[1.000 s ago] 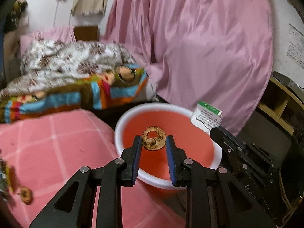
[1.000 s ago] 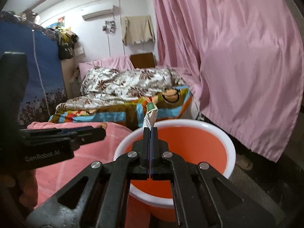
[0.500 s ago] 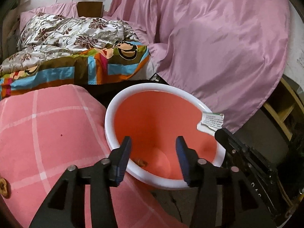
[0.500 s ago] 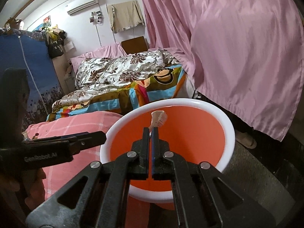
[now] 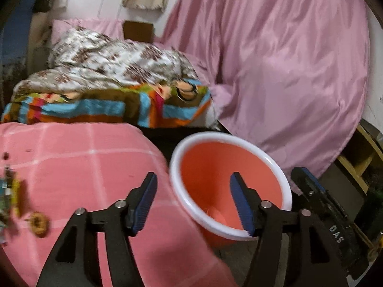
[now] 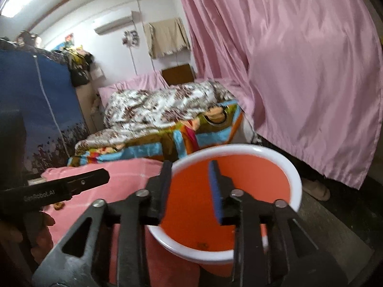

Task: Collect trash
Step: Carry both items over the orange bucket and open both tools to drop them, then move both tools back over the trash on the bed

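The orange bucket (image 5: 222,136) with a white rim stands on the floor beside a pink checked cloth (image 5: 71,167). My left gripper (image 5: 194,175) is open and empty, straddling the bucket's near-left rim. A brown ring-shaped scrap (image 5: 38,223) lies on the cloth at the left, next to colourful wrappers (image 5: 7,191) at the edge. My right gripper (image 6: 190,165) is open and empty above the bucket (image 6: 239,147). A small brown bit (image 6: 203,245) lies on the bucket's bottom. The paper packet is out of sight.
A bed with a floral quilt (image 5: 115,64) and a striped blanket (image 5: 107,110) lies behind. A pink curtain (image 5: 287,59) hangs at the right. A wooden shelf (image 5: 359,162) and a slipper (image 6: 316,189) are near the bucket. A hand (image 6: 36,239) holds the left gripper (image 6: 71,186).
The left gripper let the brown ring fall into the bucket, opened wider and swung left. The right gripper opened and the paper packet it held is gone from view.
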Demonstrator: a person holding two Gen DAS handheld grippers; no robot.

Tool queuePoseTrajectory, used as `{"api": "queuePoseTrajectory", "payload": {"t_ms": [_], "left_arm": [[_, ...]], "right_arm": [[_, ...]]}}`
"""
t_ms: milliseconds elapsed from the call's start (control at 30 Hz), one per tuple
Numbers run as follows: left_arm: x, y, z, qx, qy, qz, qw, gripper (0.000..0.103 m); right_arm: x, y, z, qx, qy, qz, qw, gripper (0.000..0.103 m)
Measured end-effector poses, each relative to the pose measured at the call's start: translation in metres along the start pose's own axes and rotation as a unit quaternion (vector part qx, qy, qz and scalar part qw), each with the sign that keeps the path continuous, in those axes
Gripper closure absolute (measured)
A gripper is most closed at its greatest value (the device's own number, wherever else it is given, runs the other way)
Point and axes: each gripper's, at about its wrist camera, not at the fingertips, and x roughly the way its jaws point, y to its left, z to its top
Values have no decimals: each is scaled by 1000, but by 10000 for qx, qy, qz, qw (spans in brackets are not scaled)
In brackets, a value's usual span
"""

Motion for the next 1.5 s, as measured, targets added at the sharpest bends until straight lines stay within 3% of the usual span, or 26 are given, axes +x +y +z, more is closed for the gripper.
{"api": "queuePoseTrajectory", "payload": {"t_ms": [100, 167, 267, 333, 400, 767, 1000, 1500], "left_arm": [[-34, 16, -1, -74, -522, 221, 9984, 18], [-55, 24, -3, -86, -844, 336, 9958, 15], [-88, 37, -8, -104, -1345, 688, 9885, 2], [-109, 47, -13, -143, -1667, 919, 9816, 2], [-129, 56, -17, -158, -1877, 1156, 9753, 2], [-201, 90, -71, 158, -2594, 2050, 9436, 2], [-229, 116, -102, 334, -2466, 2390, 9386, 2], [-200, 172, -103, -352, -1284, 2579, 9570, 2]], "right_arm": [[-7, 15, 4, -108, -244, 107, 9996, 43], [-14, 28, 7, -196, -445, 221, 9986, 36], [-20, 43, 10, -279, -654, 360, 9968, 20], [-24, 54, 11, -323, -823, 500, 9948, 7], [-28, 64, 11, -389, -950, 620, 9928, 2], [-37, 122, 2, -837, -1405, 1353, 9772, 0], [-28, 155, -12, -1172, -1234, 1564, 9729, 0], [29, 200, -41, -1448, -8, 1749, 9739, 1]]}}
